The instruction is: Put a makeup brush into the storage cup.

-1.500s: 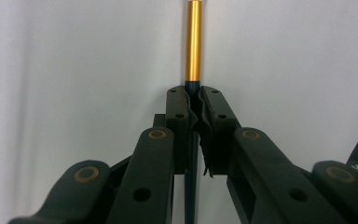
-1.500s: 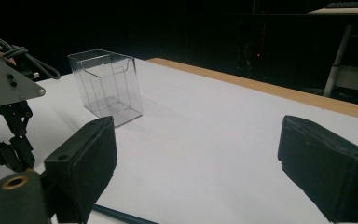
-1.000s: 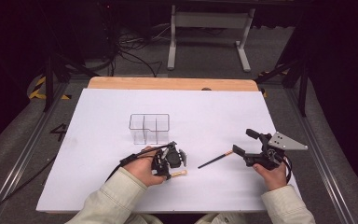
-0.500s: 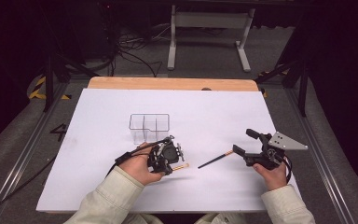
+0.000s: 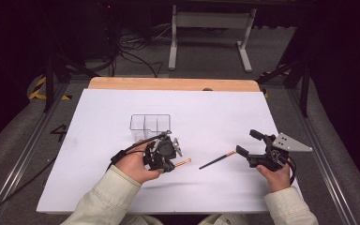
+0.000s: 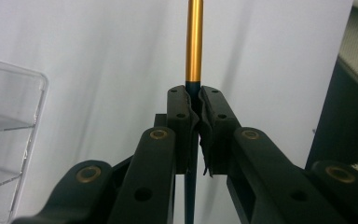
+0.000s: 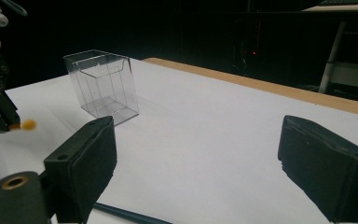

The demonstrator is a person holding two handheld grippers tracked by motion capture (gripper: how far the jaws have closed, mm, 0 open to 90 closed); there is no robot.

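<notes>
Holding: left gripper (image 5: 174, 158) clamped on a thin chopstick (image 6: 195, 42) — jaws nearly touching, gripping the dark shaft just below the gold end
Place: near-centre of the white table (image 5: 215, 112), gold tip (image 5: 183, 162) poking right of the hand, just near of the clear box (image 5: 150, 123)
Second stick: dark chopstick (image 5: 217, 160) lying flat between the hands, just left of the right gripper (image 5: 246, 146)
Right gripper: jaws spread wide, nothing between them
Handling: probably light, stiff and smooth — likely to pivot or slip in a narrow pinch
Grip point: best near mid-shaft, pads square across it
Box: thin clear plastic, light, likely to tip if nudged
</notes>
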